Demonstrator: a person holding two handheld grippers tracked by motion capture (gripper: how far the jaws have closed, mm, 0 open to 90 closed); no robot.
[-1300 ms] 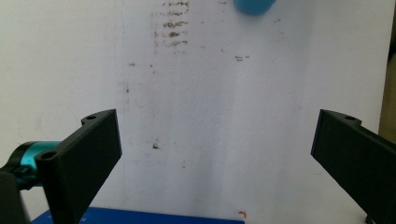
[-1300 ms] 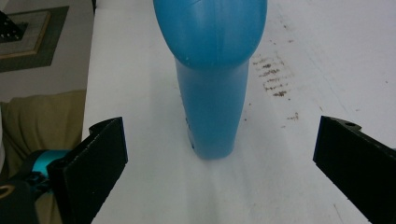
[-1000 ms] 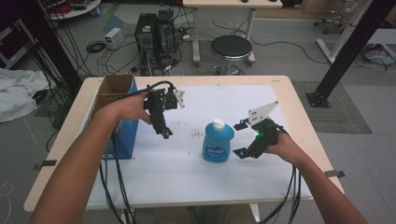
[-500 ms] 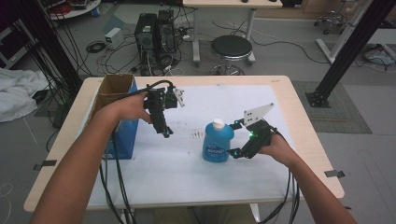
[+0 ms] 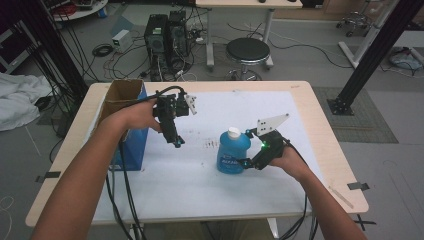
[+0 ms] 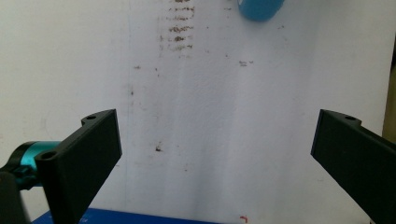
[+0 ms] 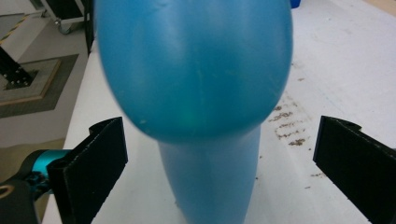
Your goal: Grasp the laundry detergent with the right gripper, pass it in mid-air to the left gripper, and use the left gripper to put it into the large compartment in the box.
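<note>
1. Looking down from the high view, I see a blue bottle [image 5: 233,152] with a white cap standing upright on the white sheet [image 5: 200,175] that covers the wooden table [image 5: 325,130], a little to the 3 o'clock side of the sheet's middle. The right gripper [image 5: 243,164] comes at the bottle's lower body from about 4 o'clock, its tips right at the bottle's side; whether they touch is too fine to tell from here. The left gripper [image 5: 176,142] hangs above the sheet at about 9 o'clock from the bottle, well apart from it, pointing down. Just beyond the left hand, at 9 o'clock on the table, stands an open cardboard box [image 5: 122,95] with a blue side.

2. In the left gripper view, the two black jaws stand wide apart, released, with bare stained sheet [image 6: 210,116] between them. The bottle's [image 6: 259,9] blue base peeks in at 12 o'clock, far from the jaws. A strip of the blue box [image 6: 140,219] edge shows at 6 o'clock.

3. In the right gripper view, the jaws are also spread wide and unclenched, one at 8 o'clock and one at 4 o'clock. The bottle [image 7: 201,93] rises between them, blurred by closeness, with clear gaps on both sides, so neither jaw grips it. Brown smudges mark the sheet [image 7: 327,56] at 3 o'clock from the bottle.
</note>
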